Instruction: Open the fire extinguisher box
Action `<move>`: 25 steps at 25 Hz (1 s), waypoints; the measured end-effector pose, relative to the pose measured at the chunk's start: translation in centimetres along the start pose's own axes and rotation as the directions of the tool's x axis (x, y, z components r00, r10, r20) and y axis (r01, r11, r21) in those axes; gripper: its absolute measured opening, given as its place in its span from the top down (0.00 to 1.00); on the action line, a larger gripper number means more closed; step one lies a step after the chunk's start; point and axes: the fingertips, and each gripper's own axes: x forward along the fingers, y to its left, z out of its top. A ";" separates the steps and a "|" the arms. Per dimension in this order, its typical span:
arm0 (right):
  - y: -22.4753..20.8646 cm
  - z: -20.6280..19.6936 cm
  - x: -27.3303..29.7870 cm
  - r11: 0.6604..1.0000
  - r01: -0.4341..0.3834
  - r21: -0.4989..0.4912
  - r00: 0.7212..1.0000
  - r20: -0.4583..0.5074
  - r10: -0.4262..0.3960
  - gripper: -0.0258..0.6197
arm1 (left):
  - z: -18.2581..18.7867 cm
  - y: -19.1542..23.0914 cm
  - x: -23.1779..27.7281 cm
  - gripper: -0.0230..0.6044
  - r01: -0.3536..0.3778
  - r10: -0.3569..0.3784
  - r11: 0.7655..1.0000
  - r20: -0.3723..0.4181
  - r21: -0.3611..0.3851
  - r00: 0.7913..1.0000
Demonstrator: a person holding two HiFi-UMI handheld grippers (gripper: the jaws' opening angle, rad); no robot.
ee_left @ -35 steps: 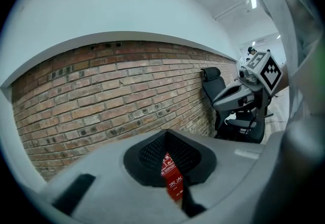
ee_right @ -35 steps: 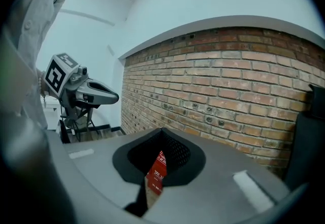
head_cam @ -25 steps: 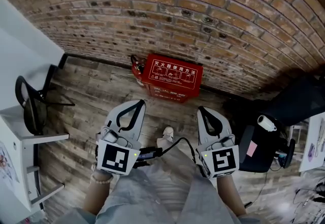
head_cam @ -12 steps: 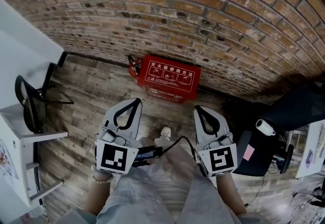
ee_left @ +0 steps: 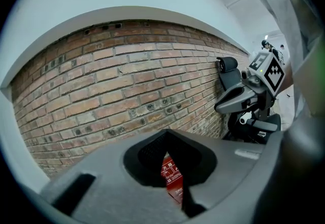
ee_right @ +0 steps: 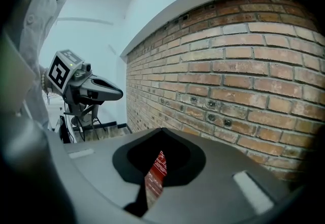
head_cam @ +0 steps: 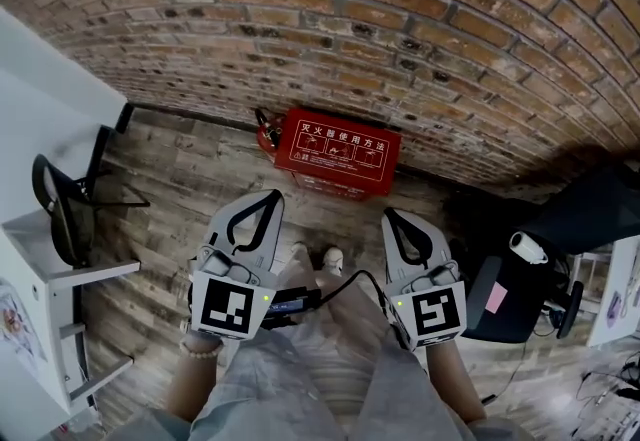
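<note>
The red fire extinguisher box [head_cam: 343,152] sits closed on the plank floor [head_cam: 180,179] against the brick wall [head_cam: 400,39], well ahead of both tools. Left gripper [head_cam: 274,196] and right gripper [head_cam: 391,215]: jaws together, empty. Recommended: approach low and part the jaws before reaching the lid's front edge.

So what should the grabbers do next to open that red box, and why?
Probably step closer and lower both toward the red metal fire extinguisher box. It sits closed on the wooden floor against the brick wall, while the left gripper and right gripper, both shut, hang well short of it.
</note>
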 end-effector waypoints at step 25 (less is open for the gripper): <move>2.1 -8.8 8.9 0.993 -0.060 0.097 0.984 -0.164 0.075 0.95 | -10.1 1.2 5.4 0.97 0.150 -0.157 0.987 -0.148 -0.055 0.977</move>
